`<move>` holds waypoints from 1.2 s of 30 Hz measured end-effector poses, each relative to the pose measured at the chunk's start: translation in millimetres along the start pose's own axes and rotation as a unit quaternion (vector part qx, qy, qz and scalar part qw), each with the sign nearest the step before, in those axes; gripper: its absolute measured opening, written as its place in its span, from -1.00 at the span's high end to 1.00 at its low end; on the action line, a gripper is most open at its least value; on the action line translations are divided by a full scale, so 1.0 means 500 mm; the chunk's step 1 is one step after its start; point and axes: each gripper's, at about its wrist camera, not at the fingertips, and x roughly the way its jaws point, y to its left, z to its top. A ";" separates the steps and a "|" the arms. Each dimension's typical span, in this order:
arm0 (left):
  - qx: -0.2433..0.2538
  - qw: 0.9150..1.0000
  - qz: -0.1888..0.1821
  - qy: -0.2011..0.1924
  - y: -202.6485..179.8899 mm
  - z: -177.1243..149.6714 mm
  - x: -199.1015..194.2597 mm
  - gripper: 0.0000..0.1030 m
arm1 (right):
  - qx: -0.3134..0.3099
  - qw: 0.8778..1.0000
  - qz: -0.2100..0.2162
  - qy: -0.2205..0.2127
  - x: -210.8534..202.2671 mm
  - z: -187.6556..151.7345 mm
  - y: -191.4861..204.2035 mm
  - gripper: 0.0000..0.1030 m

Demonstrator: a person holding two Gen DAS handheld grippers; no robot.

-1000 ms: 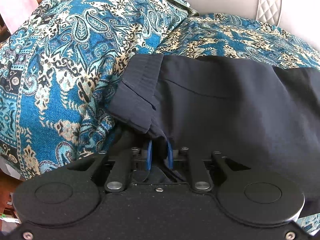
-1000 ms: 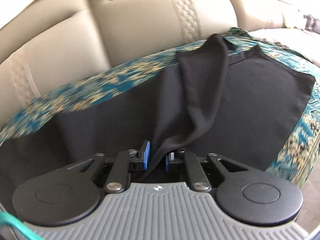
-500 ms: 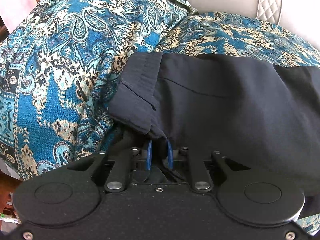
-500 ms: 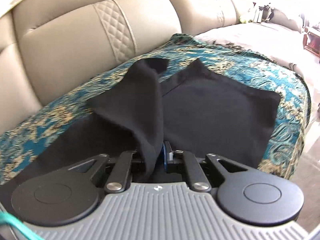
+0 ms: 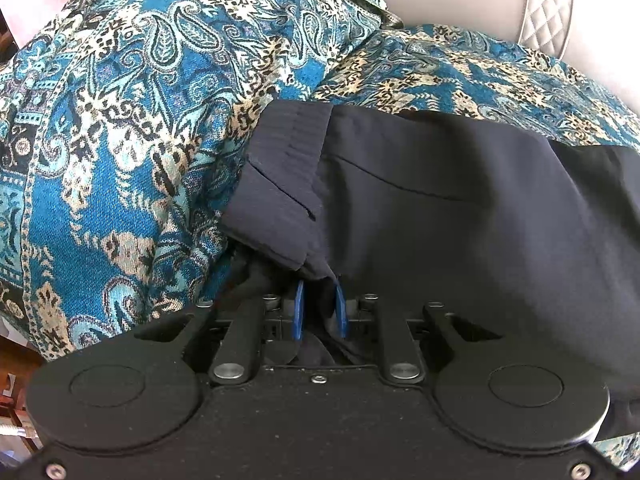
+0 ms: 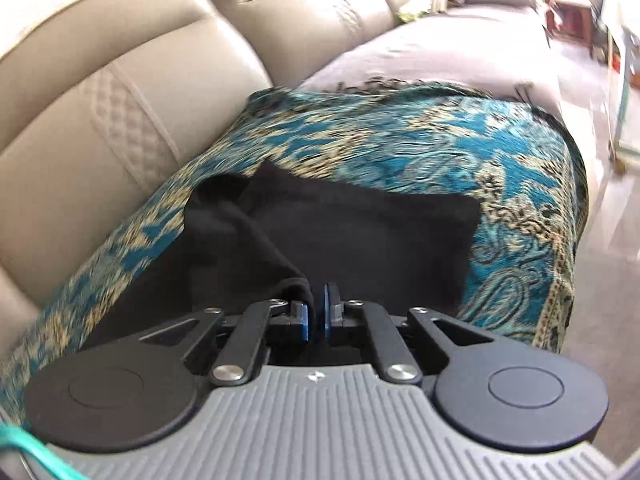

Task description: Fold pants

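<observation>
The left gripper (image 5: 318,310) is pinching a bunch of the pants (image 5: 460,216) at the near corner of the waistband (image 5: 286,184), its blue pads (image 5: 298,312) narrow with dark cloth caught between them, and it is sitting just where it was a second ago. The right gripper (image 6: 316,316) has just been closing and is now nearly shut on a fold of the pants' fabric (image 6: 248,240), which is draping up over its left pad and trailing back toward the sofa (image 6: 120,80). Compared with a second ago, this gripper is sweeping sideways along the seat: more of the patterned throw (image 6: 440,144) is now showing beyond the hem end (image 6: 400,232), and the raised fold is lying lower and closer in. I would judge that one leg is being carried across the other, so the lengthwise fold is under way but not yet laid flat. The pants are lying spread on the throw over the sofa seat. No containers are in sight.
</observation>
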 end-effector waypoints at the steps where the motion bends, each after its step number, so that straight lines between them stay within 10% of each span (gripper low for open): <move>1: 0.001 1.000 0.002 0.000 -0.002 0.000 0.001 0.66 | 0.009 1.000 -0.001 -0.002 0.003 0.005 -0.013 0.79; 25: 0.040 0.999 0.024 -0.018 -0.026 -0.002 -0.027 0.63 | 0.071 0.996 -0.037 -0.040 0.010 0.046 -0.145 0.87; 28: 0.071 0.996 0.030 -0.053 -0.047 -0.002 -0.064 0.51 | 0.063 0.995 -0.060 -0.058 -0.001 0.044 -0.135 0.28; 31: 0.091 0.992 0.029 -0.087 -0.072 0.000 -0.101 -0.03 | 0.031 0.994 -0.068 -0.078 -0.016 0.044 -0.113 -0.25; 36: 0.105 0.985 0.003 -0.135 -0.122 0.002 -0.158 -0.48 | -0.040 0.994 -0.022 -0.101 -0.066 0.031 -0.048 -0.39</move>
